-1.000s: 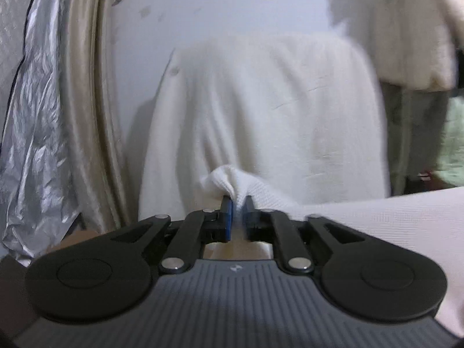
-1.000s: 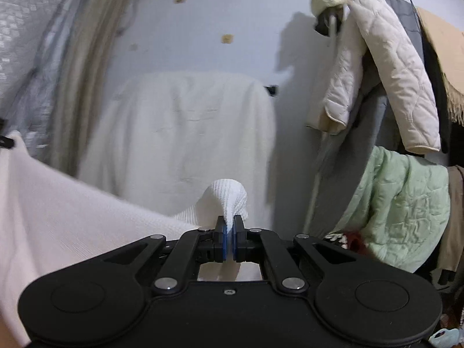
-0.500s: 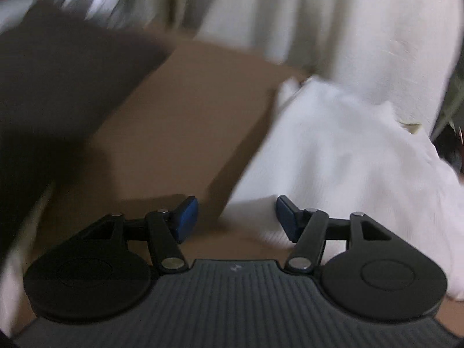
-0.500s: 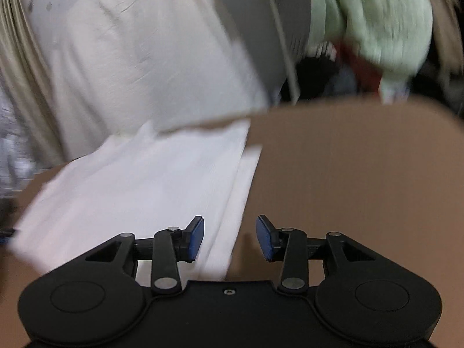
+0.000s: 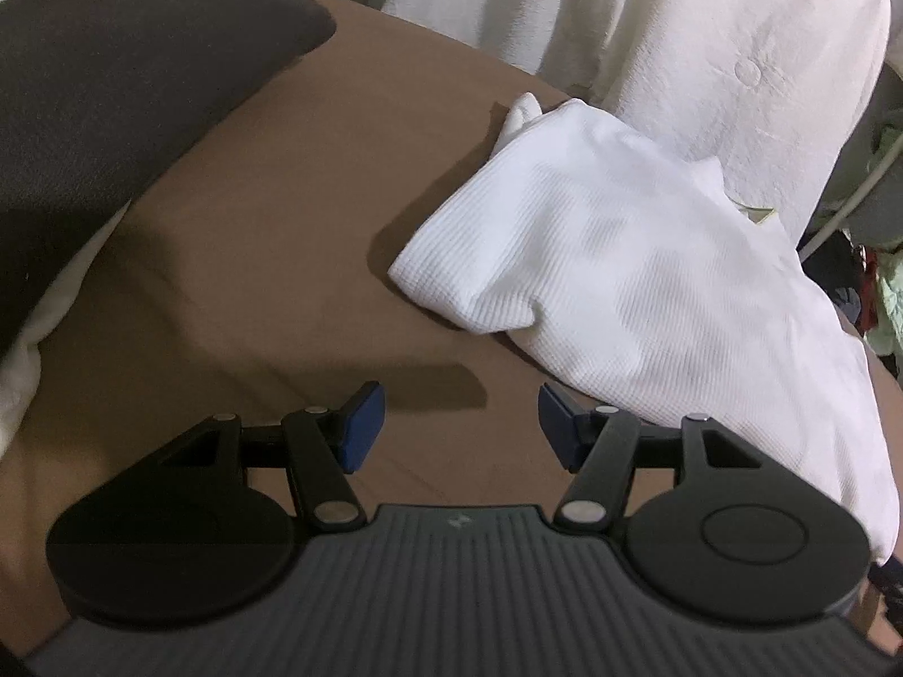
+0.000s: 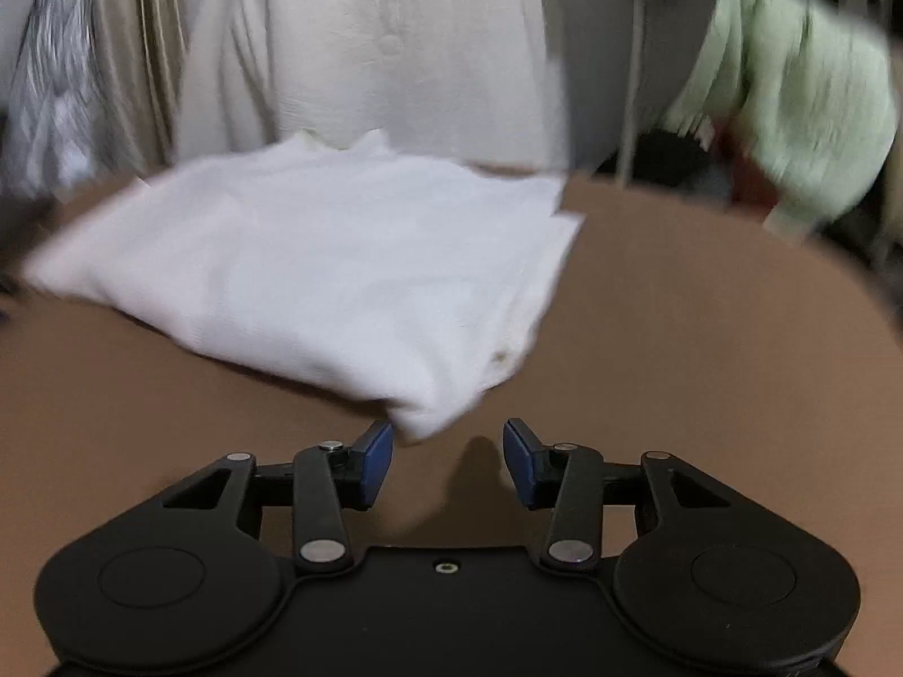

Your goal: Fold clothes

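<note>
Garment (image 5: 638, 259) lies folded on the brown counter (image 5: 271, 214), right of centre in the left view, upper left of centre in the right view (image 6: 316, 276). Left claw (image 5: 460, 429) is held about half open with nothing between its pads. Right claw (image 6: 448, 460) has just been opening and is empty, a garment corner just ahead of it. Edges are best squared before another fold. Its long axis runs from upper left to lower right in the left view.
</note>
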Motion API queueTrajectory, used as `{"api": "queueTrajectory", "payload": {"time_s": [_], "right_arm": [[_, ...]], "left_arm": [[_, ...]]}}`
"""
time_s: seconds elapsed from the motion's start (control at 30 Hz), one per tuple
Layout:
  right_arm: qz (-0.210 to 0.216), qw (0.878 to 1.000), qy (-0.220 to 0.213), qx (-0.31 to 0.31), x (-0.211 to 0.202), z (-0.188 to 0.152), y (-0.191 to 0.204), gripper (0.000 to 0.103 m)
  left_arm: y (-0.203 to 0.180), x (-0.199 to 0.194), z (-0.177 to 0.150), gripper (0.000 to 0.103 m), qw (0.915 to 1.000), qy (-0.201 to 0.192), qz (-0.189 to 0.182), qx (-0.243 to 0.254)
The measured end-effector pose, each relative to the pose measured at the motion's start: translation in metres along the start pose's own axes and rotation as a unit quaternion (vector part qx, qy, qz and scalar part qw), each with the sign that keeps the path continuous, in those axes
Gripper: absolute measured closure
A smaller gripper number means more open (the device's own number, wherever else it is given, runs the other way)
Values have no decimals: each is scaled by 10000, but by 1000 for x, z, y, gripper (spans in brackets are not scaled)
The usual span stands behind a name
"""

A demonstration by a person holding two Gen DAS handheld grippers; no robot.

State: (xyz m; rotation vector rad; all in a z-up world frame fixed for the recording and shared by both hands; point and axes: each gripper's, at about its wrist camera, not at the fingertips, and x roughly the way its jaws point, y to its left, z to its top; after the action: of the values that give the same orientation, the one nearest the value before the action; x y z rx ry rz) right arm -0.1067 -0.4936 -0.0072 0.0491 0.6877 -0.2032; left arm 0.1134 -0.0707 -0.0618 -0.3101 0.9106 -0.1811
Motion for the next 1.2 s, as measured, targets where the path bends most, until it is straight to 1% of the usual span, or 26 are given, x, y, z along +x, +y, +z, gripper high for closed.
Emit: {"api": "queueTrajectory", "payload": {"time_s": [0.07,0.1,0.13,0.23,0.27,0.33,0.37,0.4,0.47,0.5,0.57,0.6,0.63,0.67,0.7,0.73,0.8,0.87,0.9,0.97,1.03,1.07,1.1,1.13,1.17,1.2], "right_arm": [[169,9998,-103,-8,17,1,-5,55],[157,9995,-284,22,19,3,-7,70],[145,9988,-466,51,22,4,-10,96],[-404,9863,-1366,-831,-15,18,13,97],[-550,9795,-1466,-1270,-26,21,22,97],[-863,9695,-1218,-1945,-27,13,30,97],[-1091,9606,-1010,-2348,-19,1,33,98],[-1349,9506,-777,-2686,-8,-12,33,103],[-1851,9282,-314,-3213,14,-36,30,103],[-1923,9275,-136,-3201,20,-40,26,103],[-1686,9581,-25,-2316,11,-23,9,103],[-1451,9743,-28,-1723,5,-12,1,98],[-1026,9892,-42,-1050,-1,-2,-10,90],[-479,9983,-62,-322,-8,7,-21,82],[41,9993,-43,360,-12,11,-32,58],[495,9939,18,988,-13,13,-42,46],[1217,9723,172,1990,-10,4,-55,46],[1731,9451,404,2743,-5,-14,-55,44],[1881,9330,512,3025,0,-19,-55,42],[1944,9190,522,3389,14,-27,-57,38],[1993,9042,407,3755,26,-35,-60,36],[2033,8956,275,3948,31,-36,-64,35],[2062,8885,163,4097,36,-36,-66,32],[2063,8858,81,4157,40,-33,-66,31],[2034,8881,35,4123,45,-29,-64,31],[1976,8976,47,3940,54,-22,-59,31]], "left_arm": [[4,-1,-2,43,9998,-24,-81,-153],[2,0,-1,43,9997,-29,-112,-206],[4,-1,0,43,9996,-26,-103,-267],[10,-1,4,45,9989,-169,-221,-379],[13,-3,5,45,9982,-301,-323,-401],[20,1,8,45,9963,-531,-396,-550],[24,6,10,46,9963,-477,-272,-655],[30,12,11,47,9959,-390,-151,-805],[39,20,9,47,9934,-289,-227,-1090],[42,21,8,47,9926,-273,-275,-1148],[43,21,9,47,9926,-319,-349,-1117],[45,22,10,46,9914,-334,-447,-1187],[47,22,12,45,9900,-348,-545,-1257],[48,22,13,45,9884,-362,-643,-1327],[52,23,14,44,9847,-359,-807,-1502],[56,25,14,43,9804,-356,-972,-1677],[61,29,14,43,9718,-294,-1268,-1966],[61,39,13,42,9685,-124,-1372,-2076],[59,43,11,41,9693,-91,-1315,-2075],[53,52,12,36,9680,-181,-1293,-2141],[48,55,14,19,9632,-338,-1394,-2272],[44,58,17,19,9620,-404,-1442,-2285],[41,61,20,29,9617,-466,-1483,-2258],[34,67,24,76,9652,-369,-1550,-2075],[28,74,29,94,9682,-271,-1616,-1890],[20,74,29,92,9749,-289,-1427,-1684]]}}
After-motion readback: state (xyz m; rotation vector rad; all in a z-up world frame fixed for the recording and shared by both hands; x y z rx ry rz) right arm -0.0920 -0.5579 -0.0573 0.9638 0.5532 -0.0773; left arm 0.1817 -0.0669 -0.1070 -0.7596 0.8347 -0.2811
